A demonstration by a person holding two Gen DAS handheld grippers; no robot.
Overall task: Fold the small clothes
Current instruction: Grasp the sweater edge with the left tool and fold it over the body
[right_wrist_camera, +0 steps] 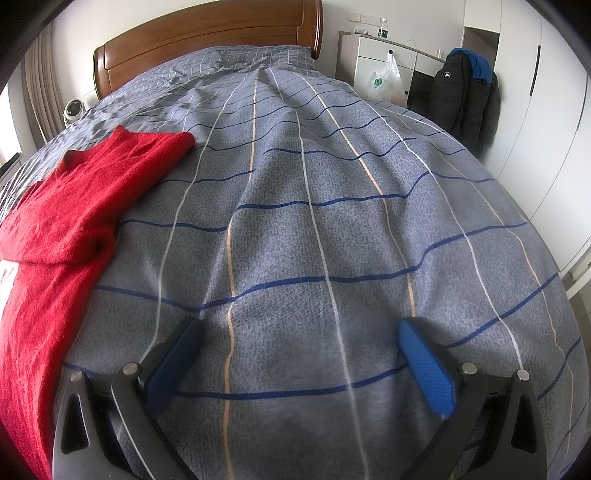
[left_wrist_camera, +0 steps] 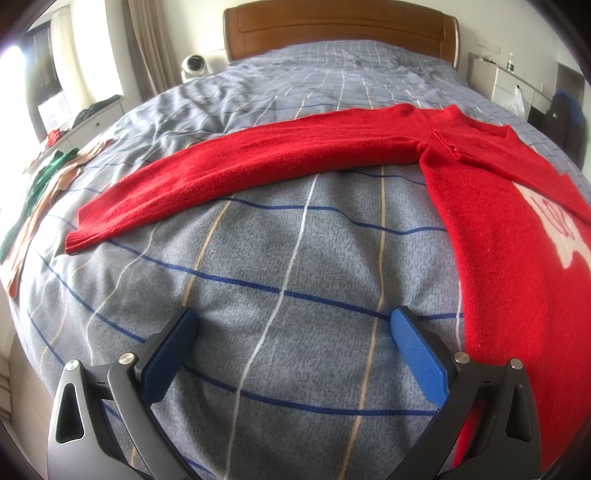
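A red knitted sweater with a white motif lies flat on the blue-grey checked bedspread. Its long sleeve stretches out to the left, cuff at the far left. My left gripper is open and empty, above the bedspread just left of the sweater's body. In the right wrist view the sweater lies at the left, with its other sleeve folded over the body. My right gripper is open and empty over bare bedspread, to the right of the sweater.
Green and beige clothes lie at the bed's left edge. A wooden headboard stands at the far end, a small white fan beside it. A white cabinet with a plastic bag and a dark jacket stand at the right.
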